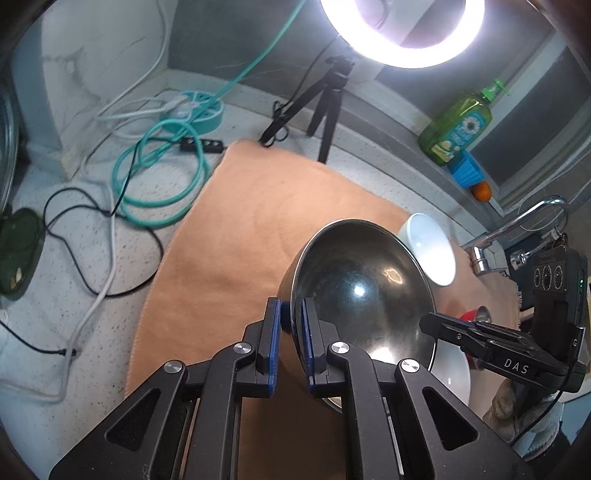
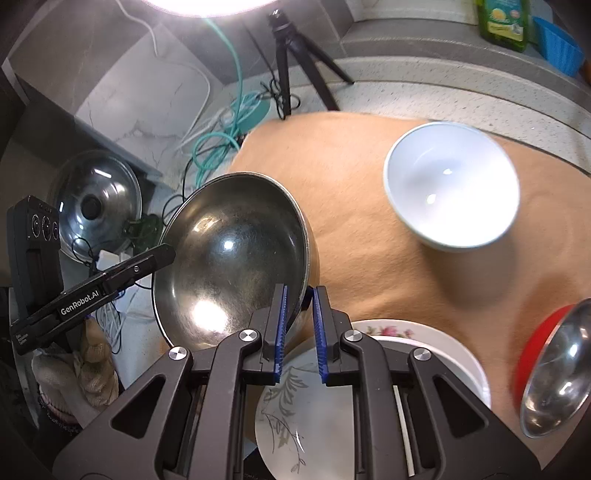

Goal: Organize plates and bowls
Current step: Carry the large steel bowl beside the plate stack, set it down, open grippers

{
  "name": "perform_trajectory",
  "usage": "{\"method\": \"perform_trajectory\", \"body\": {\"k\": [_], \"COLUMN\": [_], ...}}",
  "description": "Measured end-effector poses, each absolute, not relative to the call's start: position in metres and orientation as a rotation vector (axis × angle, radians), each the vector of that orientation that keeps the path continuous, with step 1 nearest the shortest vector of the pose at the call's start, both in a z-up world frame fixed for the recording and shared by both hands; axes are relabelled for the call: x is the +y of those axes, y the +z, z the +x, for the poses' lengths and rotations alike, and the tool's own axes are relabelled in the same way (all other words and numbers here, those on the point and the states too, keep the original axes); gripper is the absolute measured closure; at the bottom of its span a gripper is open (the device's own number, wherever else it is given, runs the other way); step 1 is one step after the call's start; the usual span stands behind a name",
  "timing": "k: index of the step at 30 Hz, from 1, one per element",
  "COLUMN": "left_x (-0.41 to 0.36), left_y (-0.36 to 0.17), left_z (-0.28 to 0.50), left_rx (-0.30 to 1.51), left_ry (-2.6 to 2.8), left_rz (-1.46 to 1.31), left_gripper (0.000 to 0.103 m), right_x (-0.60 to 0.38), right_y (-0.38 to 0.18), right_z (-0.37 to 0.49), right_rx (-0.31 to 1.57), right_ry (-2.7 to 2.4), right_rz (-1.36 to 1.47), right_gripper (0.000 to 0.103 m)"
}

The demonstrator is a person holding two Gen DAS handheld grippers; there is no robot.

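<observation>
A large steel bowl (image 1: 362, 291) is held tilted above the orange cloth (image 1: 240, 229). My left gripper (image 1: 291, 317) is shut on its left rim. My right gripper (image 2: 298, 306) is shut on its right rim; the steel bowl also shows in the right wrist view (image 2: 229, 254). A white bowl (image 2: 450, 184) stands on the orange cloth (image 2: 351, 155) at the back right; it also shows in the left wrist view (image 1: 430, 251). Stacked white plates (image 2: 424, 339), one flowered and one with a grey leaf pattern, lie under my right gripper. A red-sided steel bowl (image 2: 554, 369) lies tilted at the right.
A black tripod (image 1: 325, 96) under a ring light (image 1: 402, 33) stands behind the cloth. Teal and white cables (image 1: 159, 173) lie at the left. A green soap bottle (image 1: 458, 122) and blue cup (image 1: 467, 170) stand on the ledge. A faucet (image 1: 517, 221) is at the right. A pot lid (image 2: 96, 199) leans at the left.
</observation>
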State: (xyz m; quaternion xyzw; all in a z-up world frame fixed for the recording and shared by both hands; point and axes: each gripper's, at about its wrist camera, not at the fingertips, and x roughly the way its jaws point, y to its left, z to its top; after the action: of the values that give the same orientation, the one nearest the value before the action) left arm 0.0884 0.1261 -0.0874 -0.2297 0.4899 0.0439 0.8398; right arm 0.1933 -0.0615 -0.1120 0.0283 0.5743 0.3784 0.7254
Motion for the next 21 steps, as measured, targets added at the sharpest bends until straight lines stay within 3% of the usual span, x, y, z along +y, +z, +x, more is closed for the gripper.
{"method": "perform_trajectory", "body": {"k": [21], "left_x": [0.145], "left_y": [-0.115], "left_z": [0.073], "left_rx": [1.076], "left_ry": [0.131], "left_rz": [-0.546], "left_gripper": [0.094], "right_x": [-0.035], "right_y": [-0.128], "right_z": [0.187], "right_rx": [1.280], "right_ry": [0.856], "right_rz": [-0.022], "right_gripper": [0.087]}}
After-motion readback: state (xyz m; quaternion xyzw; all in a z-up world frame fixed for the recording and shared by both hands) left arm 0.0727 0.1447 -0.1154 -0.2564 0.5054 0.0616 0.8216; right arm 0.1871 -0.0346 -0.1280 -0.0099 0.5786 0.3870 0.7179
